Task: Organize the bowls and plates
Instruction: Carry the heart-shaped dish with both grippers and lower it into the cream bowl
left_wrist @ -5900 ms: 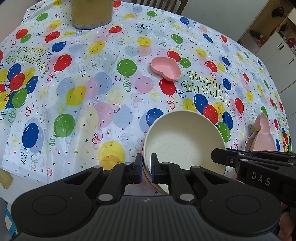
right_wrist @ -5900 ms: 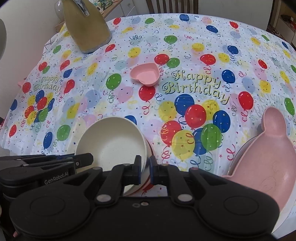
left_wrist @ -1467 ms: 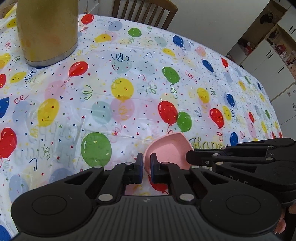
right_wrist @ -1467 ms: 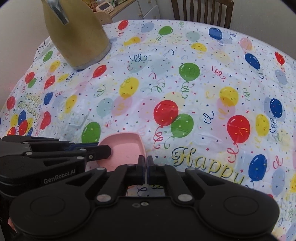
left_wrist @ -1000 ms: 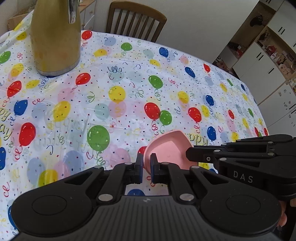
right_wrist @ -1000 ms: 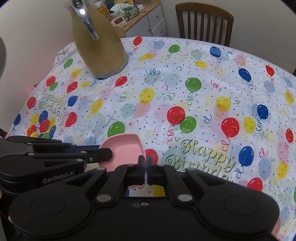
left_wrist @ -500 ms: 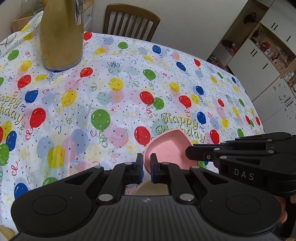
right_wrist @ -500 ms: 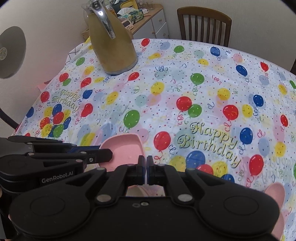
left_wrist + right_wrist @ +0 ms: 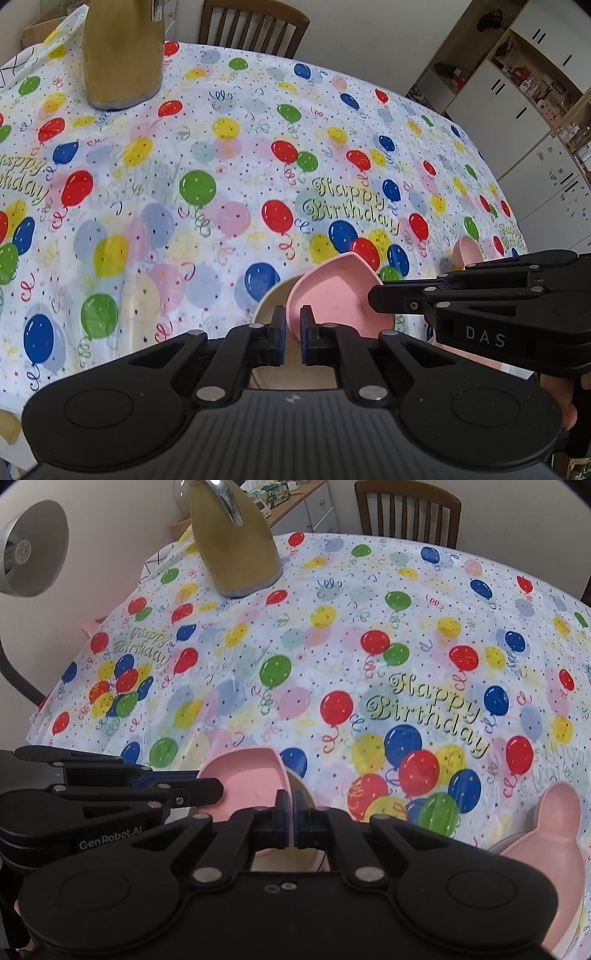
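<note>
One item in hand: a pink heart-shaped dish point(image 9: 338, 295), shallow, thin-walled, matte, which I judge light, stiff and probably plastic or fibre composite, so not very fragile but apt to pivot if pinched at one point only. I have it by two opposite stretches of rim: my left gripper point(image 9: 291, 334) is clamped on the rim at one side, jaws drawn nearly together with only the wall's thickness between the blue pads, and my right gripper point(image 9: 294, 825) is clamped the same way on the other side, jaws all but touching. The rim is the only sensible hold; the bowl floor offers nothing to pinch. Position: dish held aloft, tilted, directly above the cream bowl point(image 9: 267, 302), whose rim shows just under and to the left of it in the left wrist view; whether the two touch I cannot tell. Other stock, placed from the cream bowl: a pink eared plate point(image 9: 543, 834) near to its right, resting on something paler beneath; a gold jug point(image 9: 236, 542) well apart at the far left of the table; a wooden chair point(image 9: 406, 513) beyond the table's far edge; a balloon-print tablecloth point(image 9: 221, 184) under everything, glossy and likely slippery. Obstructions: none between dish and cream bowl, though my own grippers hide most of the bowl's mouth.
</note>
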